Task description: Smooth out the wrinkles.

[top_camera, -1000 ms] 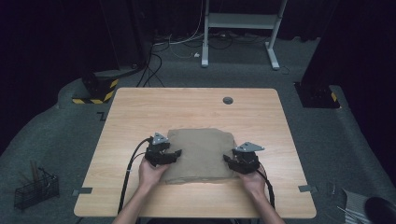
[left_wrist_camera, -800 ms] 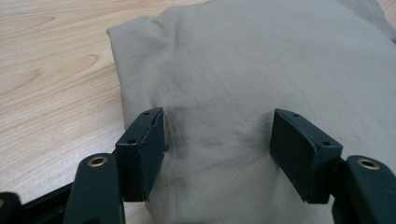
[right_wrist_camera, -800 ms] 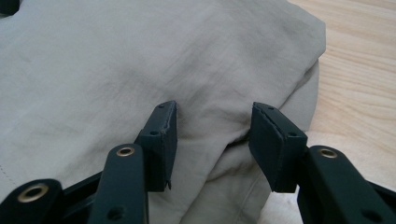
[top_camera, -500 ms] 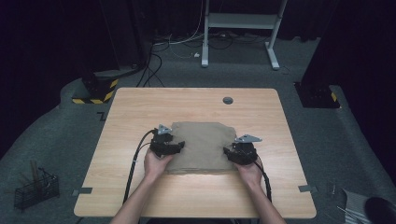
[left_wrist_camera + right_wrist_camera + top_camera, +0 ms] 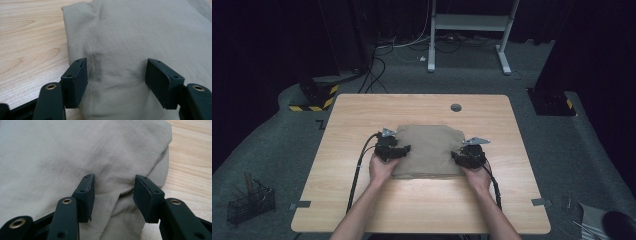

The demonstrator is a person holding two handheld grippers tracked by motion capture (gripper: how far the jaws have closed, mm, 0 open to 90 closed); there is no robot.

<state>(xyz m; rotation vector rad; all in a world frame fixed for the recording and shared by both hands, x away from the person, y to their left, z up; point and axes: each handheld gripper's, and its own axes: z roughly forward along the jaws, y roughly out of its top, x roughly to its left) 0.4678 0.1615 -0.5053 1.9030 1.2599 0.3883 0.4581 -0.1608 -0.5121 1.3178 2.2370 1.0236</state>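
A folded tan cloth lies in the middle of the wooden bench. The left tongs sit at its left edge and the right tongs at its right edge. Both are spread apart over the cloth and pinch nothing. Bare wood shows all around the cloth, with lots at the bottom of the frame.
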